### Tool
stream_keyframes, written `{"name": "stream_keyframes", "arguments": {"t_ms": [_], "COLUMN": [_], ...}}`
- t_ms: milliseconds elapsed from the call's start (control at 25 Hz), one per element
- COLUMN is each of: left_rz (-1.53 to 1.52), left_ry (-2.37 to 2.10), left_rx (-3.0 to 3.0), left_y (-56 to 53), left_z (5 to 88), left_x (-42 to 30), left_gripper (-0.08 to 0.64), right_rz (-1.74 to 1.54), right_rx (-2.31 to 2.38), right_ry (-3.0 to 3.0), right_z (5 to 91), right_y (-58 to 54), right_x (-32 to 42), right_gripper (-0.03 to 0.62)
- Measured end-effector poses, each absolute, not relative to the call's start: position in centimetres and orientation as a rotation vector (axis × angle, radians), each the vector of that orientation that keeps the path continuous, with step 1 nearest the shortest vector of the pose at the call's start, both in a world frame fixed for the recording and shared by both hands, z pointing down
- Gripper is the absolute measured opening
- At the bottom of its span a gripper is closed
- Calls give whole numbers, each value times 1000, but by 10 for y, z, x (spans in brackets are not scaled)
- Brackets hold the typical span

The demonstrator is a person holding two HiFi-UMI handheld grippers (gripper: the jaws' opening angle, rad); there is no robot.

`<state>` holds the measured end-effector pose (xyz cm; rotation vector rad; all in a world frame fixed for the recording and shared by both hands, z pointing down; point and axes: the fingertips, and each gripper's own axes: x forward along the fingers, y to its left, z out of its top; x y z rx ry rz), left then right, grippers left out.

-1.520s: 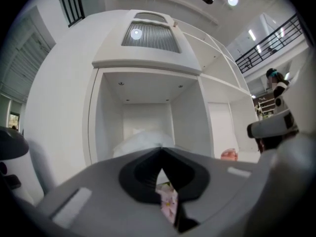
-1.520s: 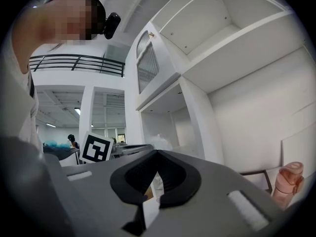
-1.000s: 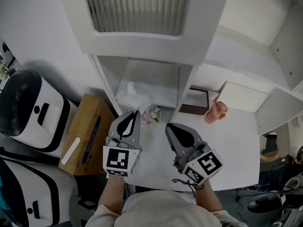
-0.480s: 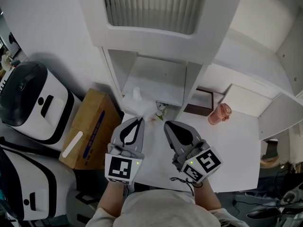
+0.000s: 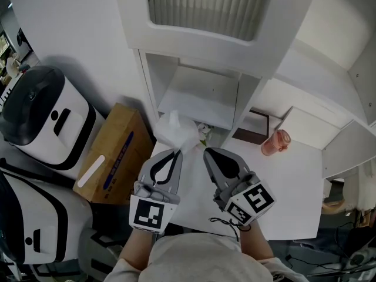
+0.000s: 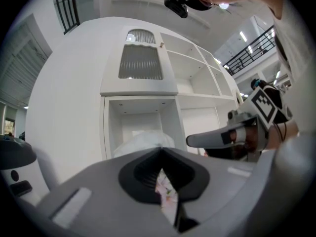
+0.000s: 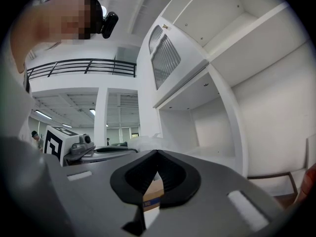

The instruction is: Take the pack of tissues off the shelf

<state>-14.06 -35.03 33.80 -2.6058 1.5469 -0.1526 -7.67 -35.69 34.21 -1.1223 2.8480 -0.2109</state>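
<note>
We are finding the left gripper clamped shut on the near edge of the pack, which is lying just beyond its tips at the shelf mouth, centre frame, while the right gripper, closed and empty, is waiting alongside.

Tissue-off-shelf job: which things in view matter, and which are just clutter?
Job: pack of tissues; shelf; left hand-held gripper, shut on the pack.
Lying about: cardboard box; pink cup; white-and-black appliance; dark frame.
</note>
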Motion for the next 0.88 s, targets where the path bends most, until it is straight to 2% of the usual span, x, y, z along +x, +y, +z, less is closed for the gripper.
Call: {"name": "stream_keyframes", "arguments": {"t_ms": [880], "left_rz": [-109], "left_ry": [1522], "left_rx": [-2621], "left_y": [-336], "left_z": [327], "left_x": [-146], "left_gripper": [0], "right_rz": [-164], "right_rx": [-1093], "right_ry": [2908], "right_z": [338], "right_y": [-341], "right_x": [-94], "right_gripper": [0]}}
